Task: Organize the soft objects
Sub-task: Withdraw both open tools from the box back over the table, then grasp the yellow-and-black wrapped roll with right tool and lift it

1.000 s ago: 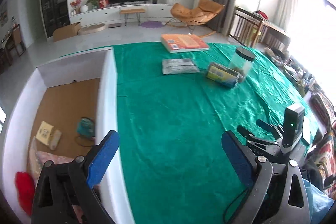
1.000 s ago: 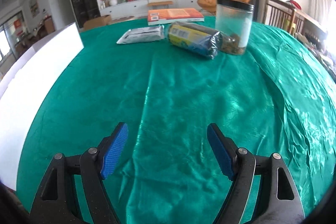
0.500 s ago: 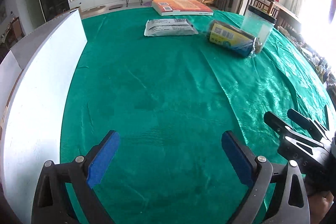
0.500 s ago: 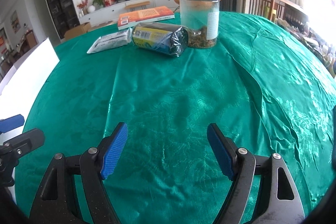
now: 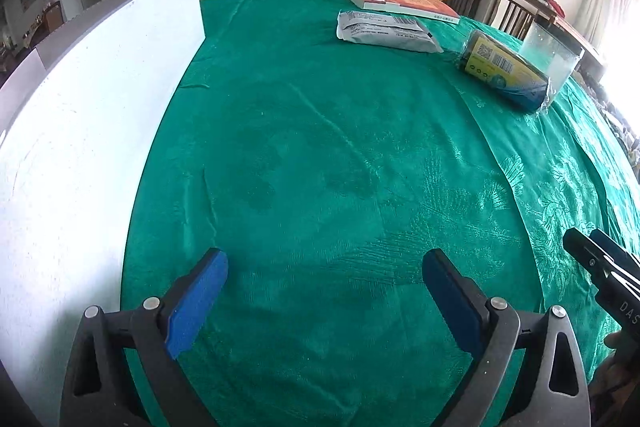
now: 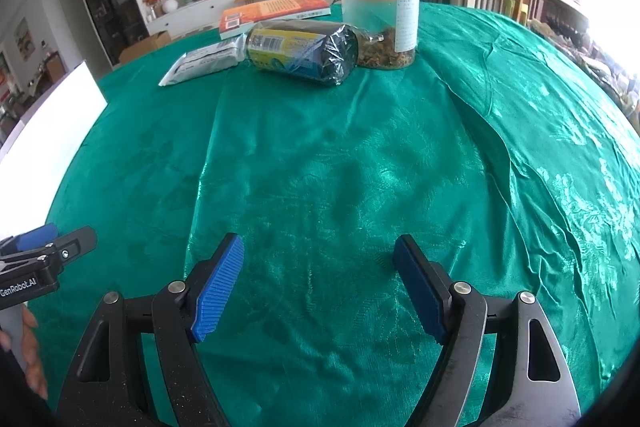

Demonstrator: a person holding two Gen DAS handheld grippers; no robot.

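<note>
Right wrist view: both grippers' fingers (image 6: 218, 289) are held wide and empty over the green-clothed bench (image 6: 360, 167), so the far wrapped roll (image 6: 302, 51) beside the jar (image 6: 380, 11) is best approached squarely before closing gently.

Bright daylight from blown-out right-side windows, glossy cloth glare, sharp focus, fisheye-bent edges

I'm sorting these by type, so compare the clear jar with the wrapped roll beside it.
The clear jar stands upright; the wrapped roll lies on its side. The jar is rigid see-through plastic with a black lid and brownish contents at the bottom; the roll is dark, with a yellow label under crinkled film. Both rest on the green tablecloth, close together.
</note>
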